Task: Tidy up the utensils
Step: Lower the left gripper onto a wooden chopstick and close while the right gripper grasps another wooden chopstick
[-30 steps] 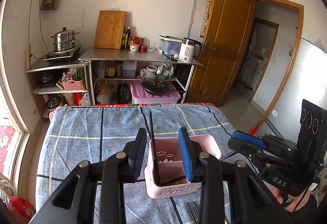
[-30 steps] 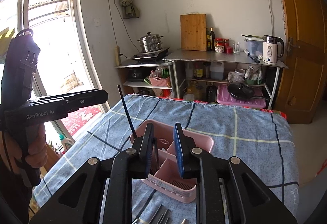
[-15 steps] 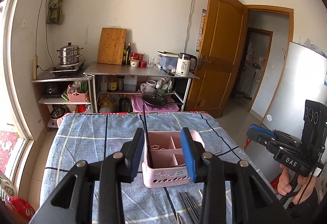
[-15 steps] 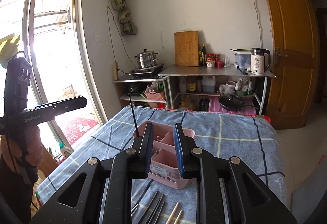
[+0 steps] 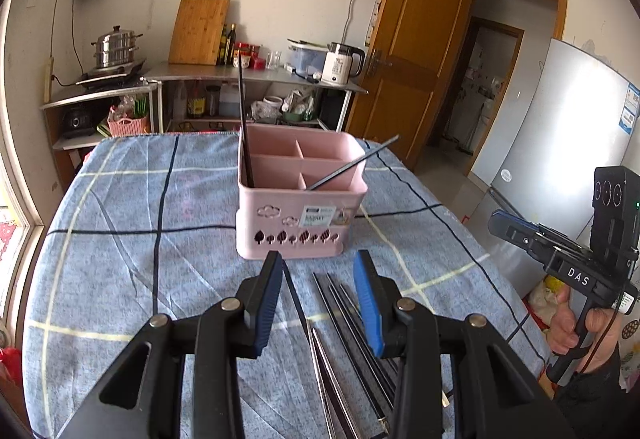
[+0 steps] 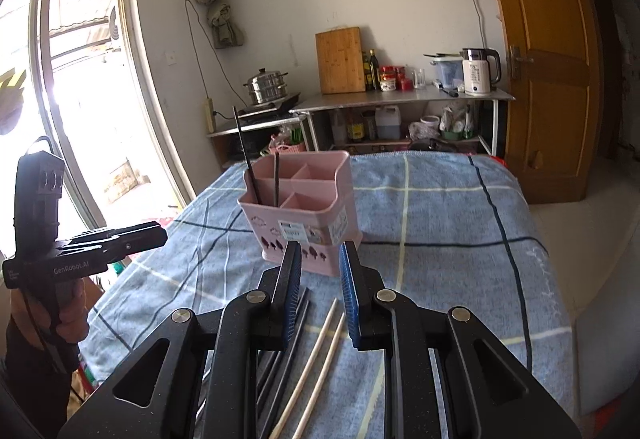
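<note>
Close by, the left tool (image 5: 318,291) hangs spread and empty over dark chopsticks (image 5: 352,323) lying near the tabletop's (image 5: 120,239) front edge, and the right tool (image 6: 320,279), jaws apart with nothing between them, hovers over two pale chopsticks (image 6: 320,355) beside them. Farther in, mid-tabletop, stands the pink utensil basket (image 5: 298,207), two black chopsticks (image 5: 245,127) propped in its compartments.

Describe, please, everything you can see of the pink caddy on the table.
The pink caddy looks like plastic: a rounded box split into four compartments, with cloud and leaf cut-outs and a label on its front. It stands upright on the checked blue cloth. Two black chopsticks stand in it, one near-upright at the left, one leaning out right. Neither gripper touches it.
</note>
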Action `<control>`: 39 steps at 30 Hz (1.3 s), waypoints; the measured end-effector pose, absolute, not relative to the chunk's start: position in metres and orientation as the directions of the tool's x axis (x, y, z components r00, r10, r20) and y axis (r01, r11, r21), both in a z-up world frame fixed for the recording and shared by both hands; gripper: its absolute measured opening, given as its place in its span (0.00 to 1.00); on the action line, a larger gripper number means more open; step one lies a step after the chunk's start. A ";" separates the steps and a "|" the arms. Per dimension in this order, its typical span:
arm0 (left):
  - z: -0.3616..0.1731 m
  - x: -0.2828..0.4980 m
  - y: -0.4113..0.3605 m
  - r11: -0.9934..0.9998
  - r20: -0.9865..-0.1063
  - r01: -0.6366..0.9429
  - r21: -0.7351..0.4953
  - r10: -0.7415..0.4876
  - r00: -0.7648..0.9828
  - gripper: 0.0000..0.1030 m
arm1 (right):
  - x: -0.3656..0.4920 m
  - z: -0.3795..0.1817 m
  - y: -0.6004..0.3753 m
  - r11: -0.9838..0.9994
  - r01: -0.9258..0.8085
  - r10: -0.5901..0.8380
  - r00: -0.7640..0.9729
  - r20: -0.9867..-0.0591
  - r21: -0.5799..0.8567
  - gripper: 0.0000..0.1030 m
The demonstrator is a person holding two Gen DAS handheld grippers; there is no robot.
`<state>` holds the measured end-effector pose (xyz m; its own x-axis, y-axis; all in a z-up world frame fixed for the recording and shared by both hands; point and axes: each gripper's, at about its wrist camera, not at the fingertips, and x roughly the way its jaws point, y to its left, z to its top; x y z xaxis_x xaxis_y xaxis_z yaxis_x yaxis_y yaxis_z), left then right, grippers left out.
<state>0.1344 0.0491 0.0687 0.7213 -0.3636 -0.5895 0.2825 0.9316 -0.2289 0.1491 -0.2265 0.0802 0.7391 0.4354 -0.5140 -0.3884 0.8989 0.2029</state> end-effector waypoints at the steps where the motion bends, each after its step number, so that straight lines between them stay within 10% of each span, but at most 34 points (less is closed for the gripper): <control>1: 0.063 0.137 0.047 0.931 -0.601 0.283 -0.230 -0.365 0.711 0.37 | 0.151 0.074 -0.226 0.902 -0.381 0.429 0.732 -0.529 0.205 0.20; 39: -0.007 0.195 -0.024 0.884 -0.748 0.381 -0.271 -0.443 0.494 0.37 | 0.199 -0.051 -0.211 0.940 -0.321 0.271 0.513 -0.814 0.111 0.07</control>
